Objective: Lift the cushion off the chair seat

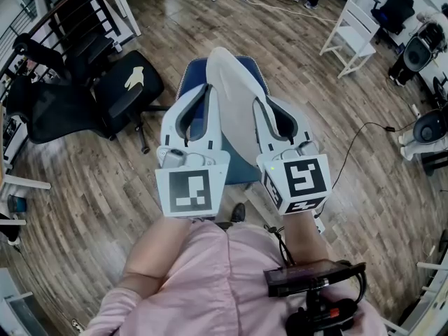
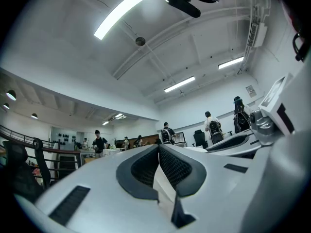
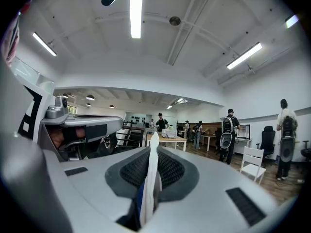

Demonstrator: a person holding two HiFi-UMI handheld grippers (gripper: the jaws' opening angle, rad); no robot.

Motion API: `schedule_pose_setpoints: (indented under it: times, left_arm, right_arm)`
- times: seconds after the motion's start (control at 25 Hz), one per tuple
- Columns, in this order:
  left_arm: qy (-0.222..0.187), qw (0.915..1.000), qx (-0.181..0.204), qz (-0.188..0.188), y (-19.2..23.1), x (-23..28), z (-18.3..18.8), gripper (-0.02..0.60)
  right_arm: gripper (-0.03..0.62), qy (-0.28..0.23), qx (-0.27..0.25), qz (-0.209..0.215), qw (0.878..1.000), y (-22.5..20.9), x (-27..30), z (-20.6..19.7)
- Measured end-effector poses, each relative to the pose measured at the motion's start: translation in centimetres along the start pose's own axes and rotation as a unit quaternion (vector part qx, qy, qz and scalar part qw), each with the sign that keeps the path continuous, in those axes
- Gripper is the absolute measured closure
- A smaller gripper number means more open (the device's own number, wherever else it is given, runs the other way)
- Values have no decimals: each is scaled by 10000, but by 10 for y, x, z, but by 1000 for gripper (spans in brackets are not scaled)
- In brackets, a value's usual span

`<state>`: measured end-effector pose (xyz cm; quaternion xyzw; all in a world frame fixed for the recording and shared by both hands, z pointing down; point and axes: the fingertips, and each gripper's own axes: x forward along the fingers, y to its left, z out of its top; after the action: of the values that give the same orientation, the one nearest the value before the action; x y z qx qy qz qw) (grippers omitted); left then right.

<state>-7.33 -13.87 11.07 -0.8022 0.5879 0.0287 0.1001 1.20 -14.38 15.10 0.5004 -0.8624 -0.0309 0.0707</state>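
Grippers in both hands pinch one soft thing, a pale grey cushion. It is up in the air, turned on its thin edge, right over the blue chair. The blue seat peeks out on both sides of it and below it. I cannot tell if the far end of the cushion touches the chair.

The left gripper is on the left side of the cushion. In the left gripper view its two jaws are squeezed together on a thin white edge of the cushion. The right gripper is on the right side. In the right gripper view its jaws are pressed tight on the cushion too, and the white edge sticks up between them.

The two grippers are side by side, close together, and both point away from the person. A pink shirt shows at the bottom of the head view.

A black office chair stands to the left of the blue chair on the wood floor. A white chair stands far off to the right.
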Motion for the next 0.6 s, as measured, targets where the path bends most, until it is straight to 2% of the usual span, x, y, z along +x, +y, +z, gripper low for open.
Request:
schedule_pose_setpoints:
  times: [0.6]
  left_arm:
    - [90,10000,-22,36,19,2,-13,568]
  right_arm:
    - [558,49,-53,26,10000,14,18,-3]
